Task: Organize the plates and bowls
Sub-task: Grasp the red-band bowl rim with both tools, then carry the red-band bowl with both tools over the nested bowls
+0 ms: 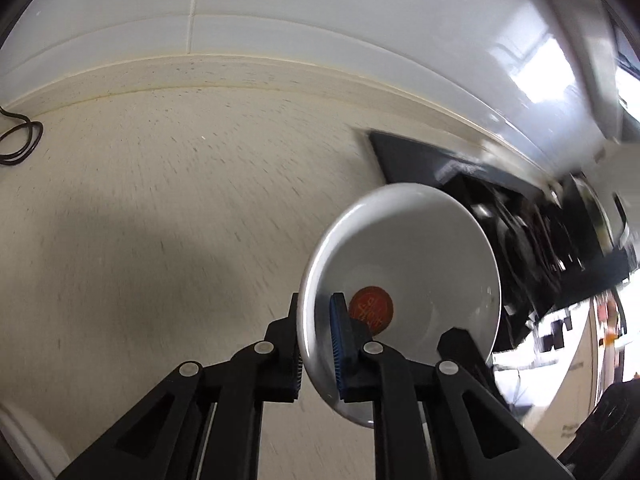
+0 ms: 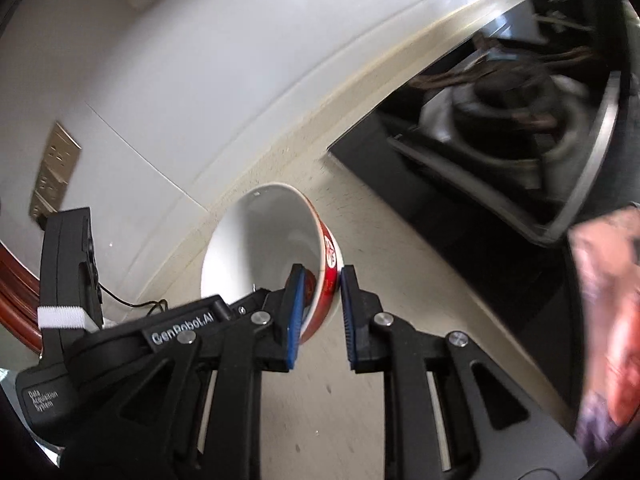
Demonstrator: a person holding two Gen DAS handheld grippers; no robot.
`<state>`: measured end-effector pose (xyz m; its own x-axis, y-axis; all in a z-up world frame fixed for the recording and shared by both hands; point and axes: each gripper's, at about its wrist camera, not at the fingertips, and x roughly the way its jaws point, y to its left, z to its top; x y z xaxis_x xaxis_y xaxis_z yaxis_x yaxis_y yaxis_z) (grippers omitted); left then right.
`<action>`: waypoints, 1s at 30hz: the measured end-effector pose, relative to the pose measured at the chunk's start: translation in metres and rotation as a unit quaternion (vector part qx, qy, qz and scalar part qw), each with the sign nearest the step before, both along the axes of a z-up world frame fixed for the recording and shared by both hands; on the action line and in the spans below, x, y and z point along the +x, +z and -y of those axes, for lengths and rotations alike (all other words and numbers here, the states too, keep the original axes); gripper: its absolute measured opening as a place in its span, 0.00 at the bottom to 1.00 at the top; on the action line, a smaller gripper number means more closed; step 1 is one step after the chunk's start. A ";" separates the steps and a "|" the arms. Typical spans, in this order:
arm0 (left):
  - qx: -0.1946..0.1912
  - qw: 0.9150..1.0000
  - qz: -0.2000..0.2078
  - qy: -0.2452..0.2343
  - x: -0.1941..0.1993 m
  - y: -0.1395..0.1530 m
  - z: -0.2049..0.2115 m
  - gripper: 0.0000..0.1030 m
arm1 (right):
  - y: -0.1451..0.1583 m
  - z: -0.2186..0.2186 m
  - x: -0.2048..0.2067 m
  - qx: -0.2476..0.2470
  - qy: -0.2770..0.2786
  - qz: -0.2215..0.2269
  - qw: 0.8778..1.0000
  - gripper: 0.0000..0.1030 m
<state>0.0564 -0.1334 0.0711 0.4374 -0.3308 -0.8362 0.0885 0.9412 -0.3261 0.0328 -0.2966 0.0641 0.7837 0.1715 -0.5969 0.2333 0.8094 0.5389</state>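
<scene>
In the left wrist view my left gripper (image 1: 318, 340) is shut on the rim of a white plate (image 1: 416, 248) with a red round mark at its centre, held on edge above the cream countertop (image 1: 168, 200). In the right wrist view my right gripper (image 2: 320, 312) straddles the wall of a bowl (image 2: 264, 240), white inside and red outside, tilted on its side; one pad (image 2: 294, 312) is inside, and a small gap shows at the outer pad (image 2: 349, 312). The left gripper's body (image 2: 72, 280) shows at the left.
A black gas stove (image 2: 500, 128) with a burner sits recessed in the counter at the right; it also shows in the left wrist view (image 1: 520, 220). A white tiled wall (image 1: 280, 20) runs behind. A black cable (image 1: 20, 140) lies at the far left. A wall socket (image 2: 56, 168) is at the left.
</scene>
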 end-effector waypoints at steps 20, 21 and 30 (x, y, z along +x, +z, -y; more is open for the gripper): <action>0.010 0.989 0.120 -0.080 -0.154 0.023 0.019 0.13 | 0.031 0.009 -0.173 -0.049 -0.034 0.056 0.997 0.18; 0.012 0.989 0.125 -0.080 -0.160 0.023 0.018 0.13 | 0.031 0.006 -0.181 -0.049 -0.033 0.055 0.997 0.18; 0.028 0.983 0.161 -0.085 -0.201 0.019 -0.007 0.13 | 0.021 -0.015 -0.222 -0.058 -0.013 0.054 0.997 0.18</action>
